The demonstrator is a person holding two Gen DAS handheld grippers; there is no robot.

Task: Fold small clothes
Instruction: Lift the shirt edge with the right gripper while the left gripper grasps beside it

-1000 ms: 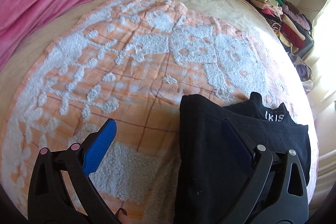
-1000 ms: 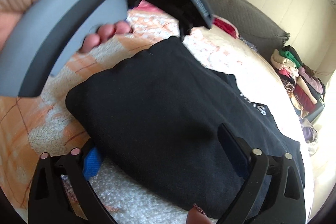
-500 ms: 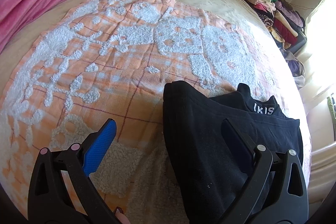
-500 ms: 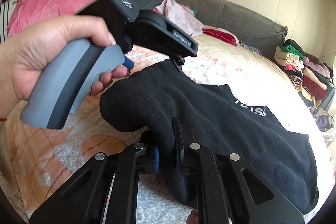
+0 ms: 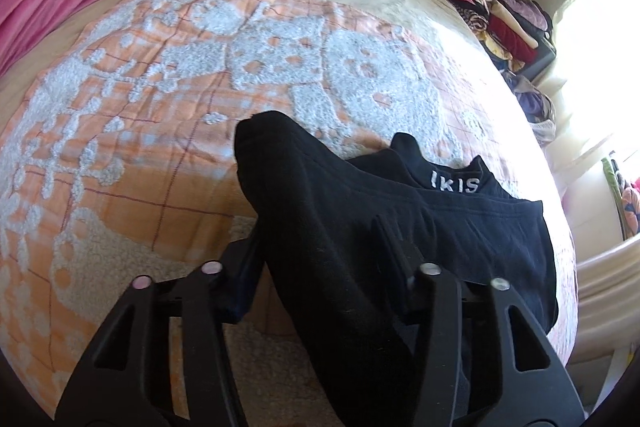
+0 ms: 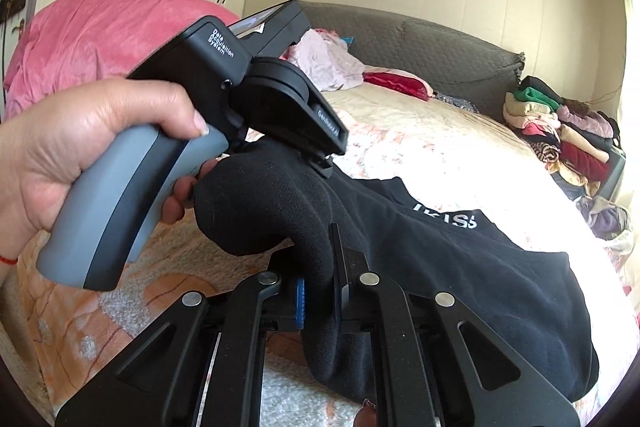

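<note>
Black garment (image 5: pixel 460 227) with white lettering lies on the orange-and-white blanket (image 5: pixel 120 147) over the bed, one edge bunched and raised. Right gripper (image 6: pixel 320 301) is clamped tight on that fold. Left gripper (image 5: pixel 320 259) has just been closing, its jaws half-closed around the cloth.

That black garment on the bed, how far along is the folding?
Partly done: the black garment already lies doubled on the orange blanket. In hand: the right gripper is clamped on its raised edge, and the left gripper has just been closing around the same fold. Left: laying it flat, then stacking.
</note>
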